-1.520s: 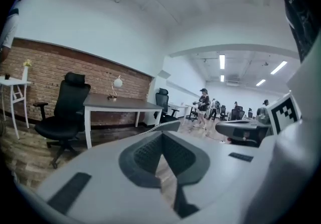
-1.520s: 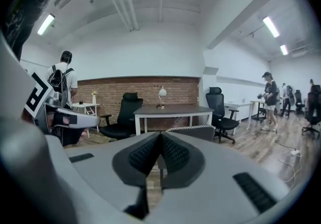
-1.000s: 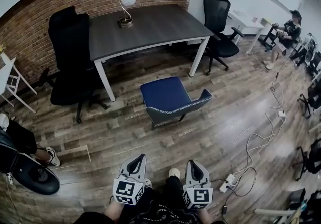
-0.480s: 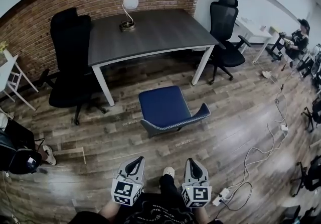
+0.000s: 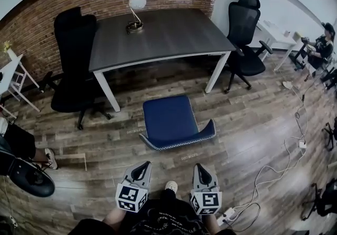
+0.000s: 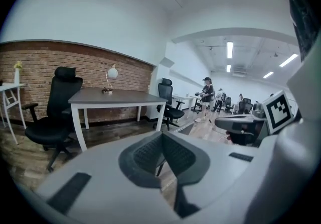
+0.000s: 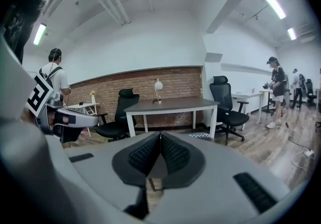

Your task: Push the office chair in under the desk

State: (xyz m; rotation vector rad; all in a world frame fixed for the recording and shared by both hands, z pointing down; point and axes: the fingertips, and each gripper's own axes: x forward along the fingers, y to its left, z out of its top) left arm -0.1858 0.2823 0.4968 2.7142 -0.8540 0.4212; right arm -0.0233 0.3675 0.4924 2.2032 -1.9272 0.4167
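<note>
You've stepped closer: the blue padded, square-seated office chair (image 5: 169,119) sits nearer your left gripper (image 5: 142,166) and right gripper (image 5: 198,168), both pinched together empty, still outside the matte grey rectangular desk (image 5: 158,31).

Bright ceiling strip lights, sharp frames, strong fisheye-bent edges.

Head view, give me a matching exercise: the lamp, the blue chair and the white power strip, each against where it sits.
Things:
1 lamp
2 blue chair
3 white power strip

Places:
A on the floor at the picture's bottom right, among cables
B on the desk
C on the floor in front of the desk's long side

Pairs: 1-B; 2-C; 3-A
</note>
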